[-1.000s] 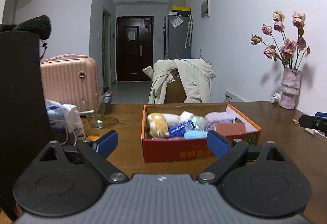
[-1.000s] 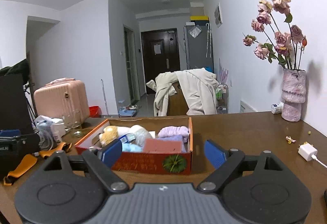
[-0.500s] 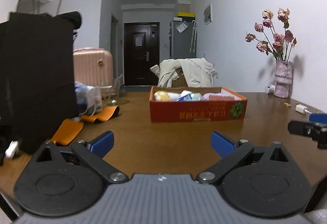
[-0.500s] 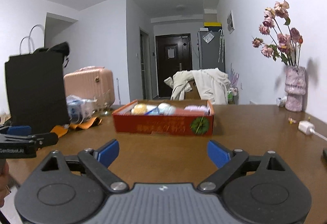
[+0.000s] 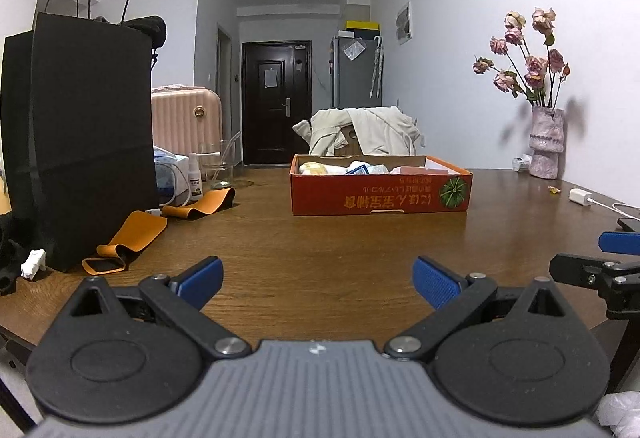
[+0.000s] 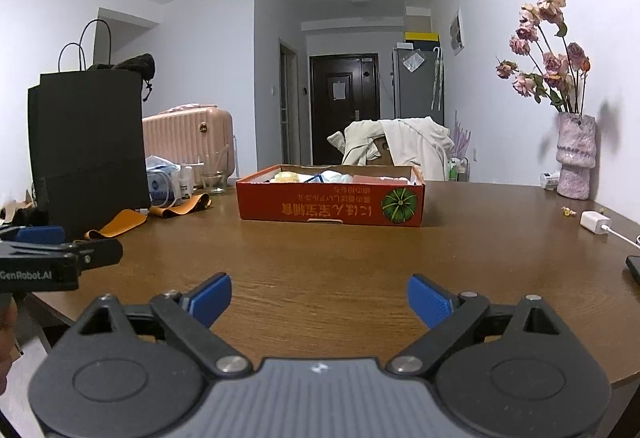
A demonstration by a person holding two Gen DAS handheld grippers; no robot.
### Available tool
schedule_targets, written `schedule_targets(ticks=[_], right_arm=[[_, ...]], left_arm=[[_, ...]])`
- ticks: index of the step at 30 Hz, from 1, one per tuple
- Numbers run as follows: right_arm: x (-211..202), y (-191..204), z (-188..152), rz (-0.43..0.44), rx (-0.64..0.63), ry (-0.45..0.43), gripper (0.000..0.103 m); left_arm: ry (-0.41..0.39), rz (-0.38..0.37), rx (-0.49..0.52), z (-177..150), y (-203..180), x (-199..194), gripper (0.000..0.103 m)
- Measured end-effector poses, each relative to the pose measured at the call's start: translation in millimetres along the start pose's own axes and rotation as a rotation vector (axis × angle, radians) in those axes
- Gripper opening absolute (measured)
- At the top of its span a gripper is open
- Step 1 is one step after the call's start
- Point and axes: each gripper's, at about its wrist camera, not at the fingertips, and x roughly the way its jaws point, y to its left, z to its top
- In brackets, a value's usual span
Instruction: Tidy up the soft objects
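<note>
Now both my grippers, left (image 5: 318,276) and right (image 6: 319,298), have pulled back to the near table (image 5: 340,238) edge, jaws just opened wide, empty; farther ahead, the soft things (image 6: 324,177) lie packed in the red box (image 6: 330,206); sorting looks finished.

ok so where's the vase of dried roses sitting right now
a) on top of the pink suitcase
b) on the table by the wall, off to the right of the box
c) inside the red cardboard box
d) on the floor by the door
b, the vase stands on the wooden table against the white wall, well to the right of the red cardboard box and clear of it.
</note>
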Motion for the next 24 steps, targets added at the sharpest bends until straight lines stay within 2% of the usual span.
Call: schedule_targets(ticks=[1, 24], right_arm=[[-0.8, 0.6, 0.3, -0.006, -0.002, -0.003, 0.103], [0.3, 1.4, 5.8, -0.013, 0.011, -0.027, 0.103]], left_arm=[[-0.001, 0.000, 0.005, 0.1, -0.4, -0.3, 0.103], [-0.018, -0.008, 0.004, 2.3, -1.3, -5.8, 0.103]])
